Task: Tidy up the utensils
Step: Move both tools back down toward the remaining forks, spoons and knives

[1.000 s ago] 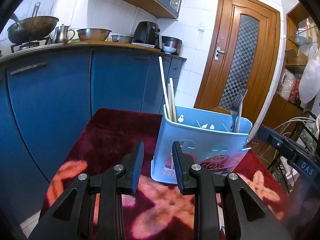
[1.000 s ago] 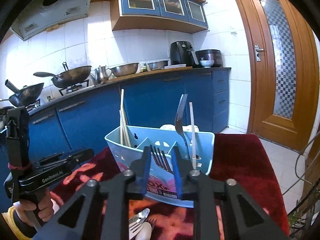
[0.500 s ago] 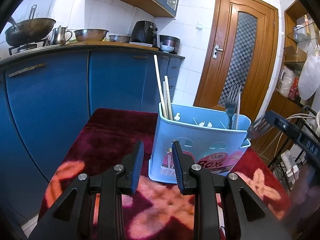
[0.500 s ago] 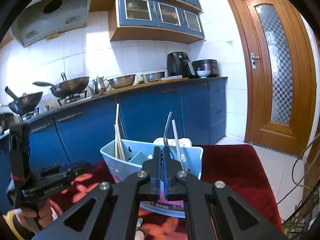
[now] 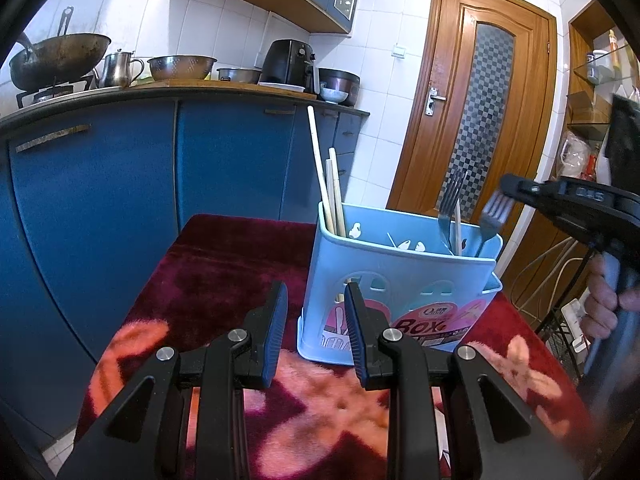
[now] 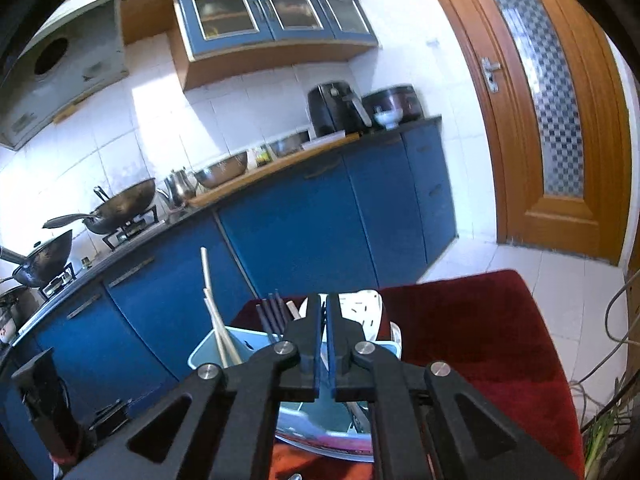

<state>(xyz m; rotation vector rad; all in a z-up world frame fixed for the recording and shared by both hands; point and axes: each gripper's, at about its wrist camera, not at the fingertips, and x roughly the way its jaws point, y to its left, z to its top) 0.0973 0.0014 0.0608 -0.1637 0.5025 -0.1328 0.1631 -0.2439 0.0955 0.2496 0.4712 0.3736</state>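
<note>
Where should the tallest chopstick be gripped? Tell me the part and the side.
Grip the tallest chopstick on its bare upper shaft, above the caddy rim. Come from above on the cabinet side, jaws across the thin stick: it leans that way, its top clear of the shorter chopsticks beside it.

From my left camera the utensil box [image 5: 400,280] stands on the cloth-covered table [image 5: 224,256], toward its far edge, chopsticks [image 5: 332,196] in its left compartment, forks [image 5: 448,208] in its right (dividers partly hidden). Behind the table runs the counter [image 5: 160,92].
</note>
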